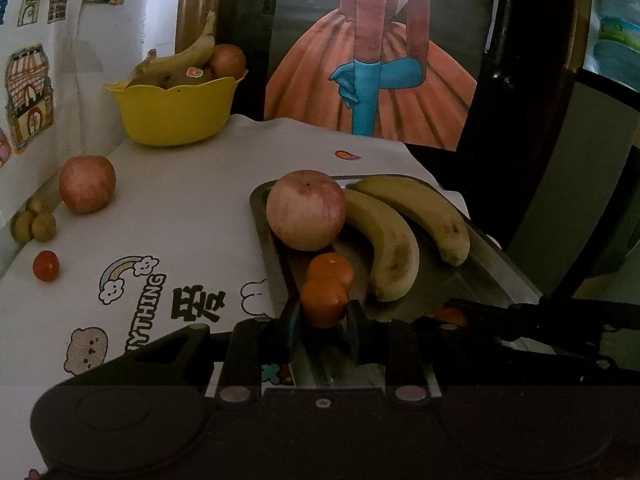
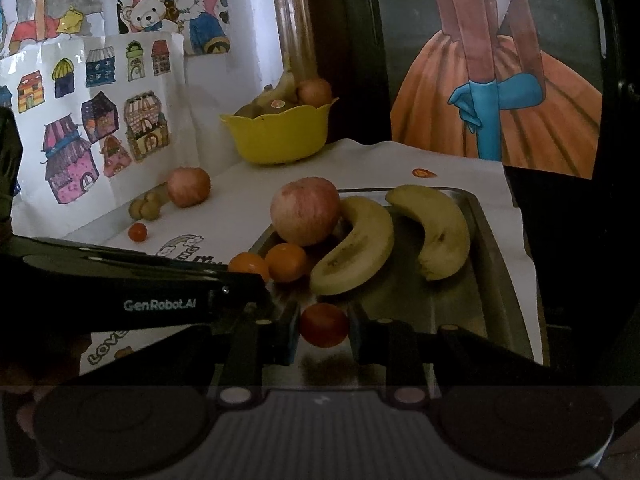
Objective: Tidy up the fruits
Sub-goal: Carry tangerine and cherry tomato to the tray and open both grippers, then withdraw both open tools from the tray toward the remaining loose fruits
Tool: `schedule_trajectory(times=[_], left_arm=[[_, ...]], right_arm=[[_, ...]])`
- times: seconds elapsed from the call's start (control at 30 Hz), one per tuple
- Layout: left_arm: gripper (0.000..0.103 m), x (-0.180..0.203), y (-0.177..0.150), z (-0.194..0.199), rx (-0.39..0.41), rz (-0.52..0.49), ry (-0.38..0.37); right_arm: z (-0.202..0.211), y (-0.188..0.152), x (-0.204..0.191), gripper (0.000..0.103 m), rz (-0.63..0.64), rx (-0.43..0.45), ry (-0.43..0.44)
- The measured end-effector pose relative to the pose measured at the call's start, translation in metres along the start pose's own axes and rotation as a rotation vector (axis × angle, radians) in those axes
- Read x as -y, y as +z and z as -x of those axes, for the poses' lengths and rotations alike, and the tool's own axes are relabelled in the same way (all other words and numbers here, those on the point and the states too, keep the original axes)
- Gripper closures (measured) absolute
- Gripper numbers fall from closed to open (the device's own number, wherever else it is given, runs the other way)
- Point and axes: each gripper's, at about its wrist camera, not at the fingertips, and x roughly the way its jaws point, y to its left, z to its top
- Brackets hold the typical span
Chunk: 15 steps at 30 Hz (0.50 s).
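A metal tray (image 1: 500,276) (image 2: 484,224) holds an apple (image 1: 306,210) (image 2: 306,210), two bananas (image 1: 386,244) (image 2: 444,232) and a tangerine (image 1: 331,268) (image 2: 286,262). My left gripper (image 1: 322,316) is shut on a second tangerine (image 1: 322,302) (image 2: 248,266) at the tray's near edge. My right gripper (image 2: 324,326) is shut on a small red tomato (image 2: 324,325) just above the tray's near end. On the cloth to the left lie another apple (image 1: 87,184) (image 2: 188,186), a cluster of small yellow-green fruits (image 1: 32,222) (image 2: 146,206) and a cherry tomato (image 1: 46,266) (image 2: 137,232).
A yellow bowl (image 1: 176,110) (image 2: 280,136) with a banana and other fruit stands at the back of the table. Drawings cover the wall on the left. A dark chair (image 1: 560,160) stands off the table's right side.
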Motion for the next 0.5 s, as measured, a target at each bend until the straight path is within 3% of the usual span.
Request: schedule_trajectory(times=[0.3, 0.4, 0.5], left_arm=[[0.077, 0.000, 0.000, 0.001, 0.002, 0.005, -0.007], [0.067, -0.001, 0.001, 0.007, 0.015, 0.017, 0.003], [0.050, -0.003, 0.003, 0.017, 0.046, 0.034, 0.019]], right_arm=[[-0.002, 0.000, 0.001, 0.074, 0.001, -0.005, -0.005], [0.000, 0.000, 0.001, 0.073, -0.005, -0.006, -0.010], [0.009, 0.001, 0.003, 0.064, -0.018, 0.023, -0.020]])
